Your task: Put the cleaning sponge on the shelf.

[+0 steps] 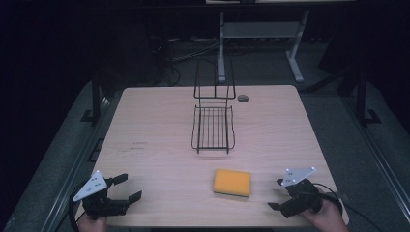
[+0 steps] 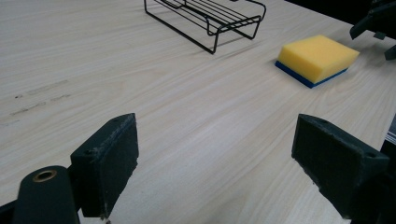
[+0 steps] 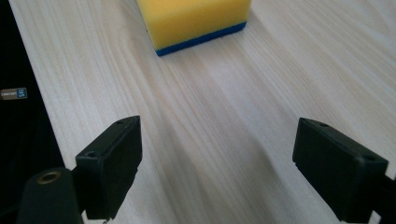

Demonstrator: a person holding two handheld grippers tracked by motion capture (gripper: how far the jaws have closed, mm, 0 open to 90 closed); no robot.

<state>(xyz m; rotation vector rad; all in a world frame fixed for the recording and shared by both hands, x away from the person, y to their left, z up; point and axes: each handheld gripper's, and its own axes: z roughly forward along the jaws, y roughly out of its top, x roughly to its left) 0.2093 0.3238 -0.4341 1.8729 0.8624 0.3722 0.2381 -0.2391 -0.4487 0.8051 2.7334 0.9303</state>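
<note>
Around you the room is dark, with cables and a grey frame's legs on the floor beyond the pale wood-grain bench (image 1: 145, 121). A black wire rack (image 1: 212, 126) stands at the bench's middle, and the yellow sponge (image 1: 232, 182) with its blue underside lies flat nearer you, right of centre. Your left tool (image 1: 124, 188) and right tool (image 1: 276, 194) hover at the near corners, both spread wide with nothing between the jaws.

Foam sponge (image 1: 232, 182), matt wooden table (image 1: 159, 125)

2 black tools (image 1: 126, 187) (image 1: 276, 194); grey plates
</note>
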